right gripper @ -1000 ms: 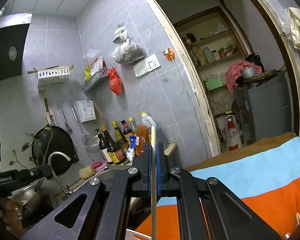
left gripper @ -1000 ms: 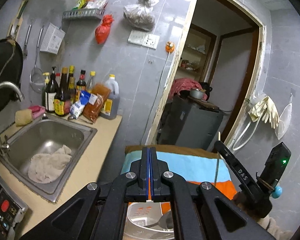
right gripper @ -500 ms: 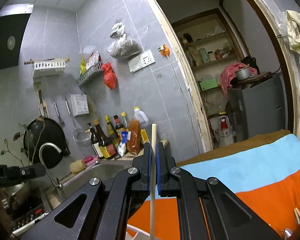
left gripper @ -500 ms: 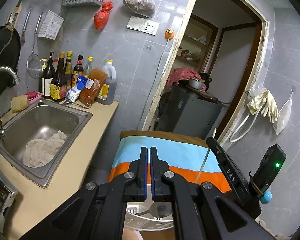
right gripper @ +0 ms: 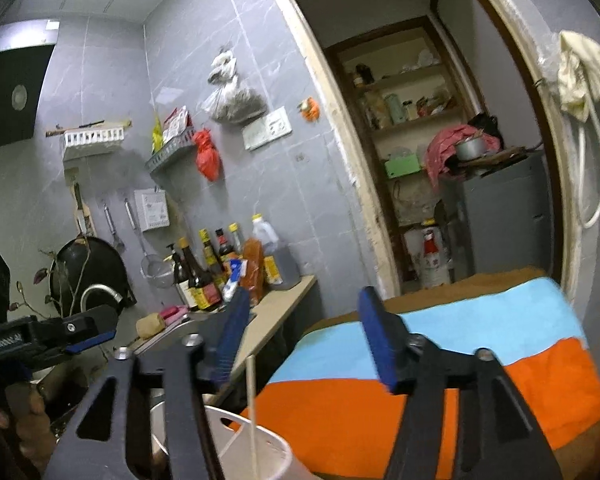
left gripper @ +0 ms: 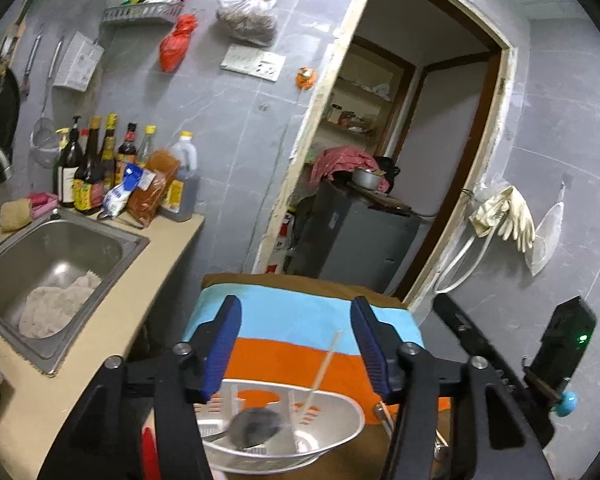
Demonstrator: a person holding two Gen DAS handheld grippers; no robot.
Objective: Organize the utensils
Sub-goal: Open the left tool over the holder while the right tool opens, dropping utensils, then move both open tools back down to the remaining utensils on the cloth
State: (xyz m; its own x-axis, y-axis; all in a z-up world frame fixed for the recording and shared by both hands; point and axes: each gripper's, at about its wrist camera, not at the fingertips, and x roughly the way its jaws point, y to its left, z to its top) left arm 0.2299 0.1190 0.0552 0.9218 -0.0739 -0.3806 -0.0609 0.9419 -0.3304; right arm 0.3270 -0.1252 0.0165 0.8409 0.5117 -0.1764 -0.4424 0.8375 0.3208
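Note:
In the left wrist view a white slotted utensil holder [left gripper: 332,436] sits on the striped cloth just below my left gripper [left gripper: 296,344]. A metal spoon [left gripper: 256,428] and a pale chopstick [left gripper: 320,372] lean inside it. The left jaws are opening and nothing is between the blue pads. In the right wrist view my right gripper [right gripper: 304,336] is also opening. The chopstick [right gripper: 251,404] stands free in the white holder [right gripper: 268,452], low between the fingers and touching neither pad.
A table under a blue, orange and brown striped cloth [left gripper: 292,320] lies ahead. At the left are a counter with a steel sink [left gripper: 56,256] holding a rag and a row of sauce bottles [left gripper: 100,172]. A doorway [left gripper: 380,160] with a grey cabinet lies beyond.
Both grippers went from shut to open. The right one let go of the chopstick, which now stands in the holder. Both views shifted back from the wall.

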